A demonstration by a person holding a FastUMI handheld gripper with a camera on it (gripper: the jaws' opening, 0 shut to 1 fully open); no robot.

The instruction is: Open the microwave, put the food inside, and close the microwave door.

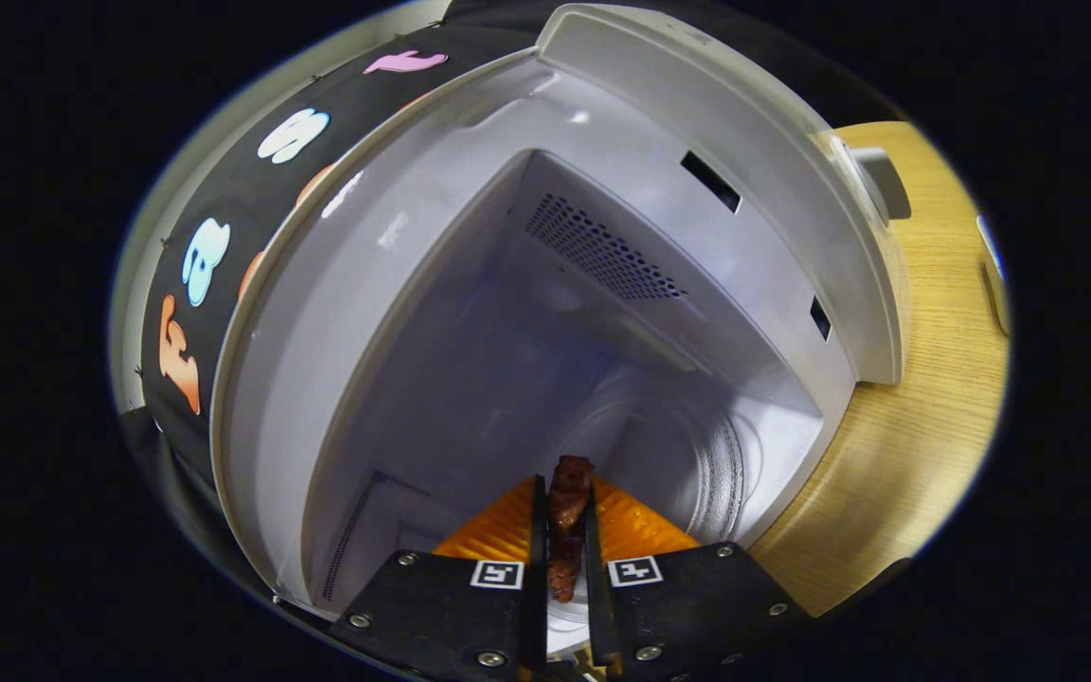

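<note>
One microwave (545, 284), smooth white with a perforated vent patch inside, stands open on a wood-grain table (924, 398). The tongs (566, 516) are clenched on one dark brown, rough-textured strip of food (568, 511), held at the cavity mouth before its round turntable (697, 455).

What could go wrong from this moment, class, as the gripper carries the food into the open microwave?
1. The gripper pinches only a thin brown piece of food, with its tip poking past the fingers; it may slip or fall before it reaches the glass turntable.
2. The view is strongly tilted against the microwave, so a finger could clip the cavity's frame on the way in.
3. Released too near the opening, the food might obstruct the door on closing.
</note>
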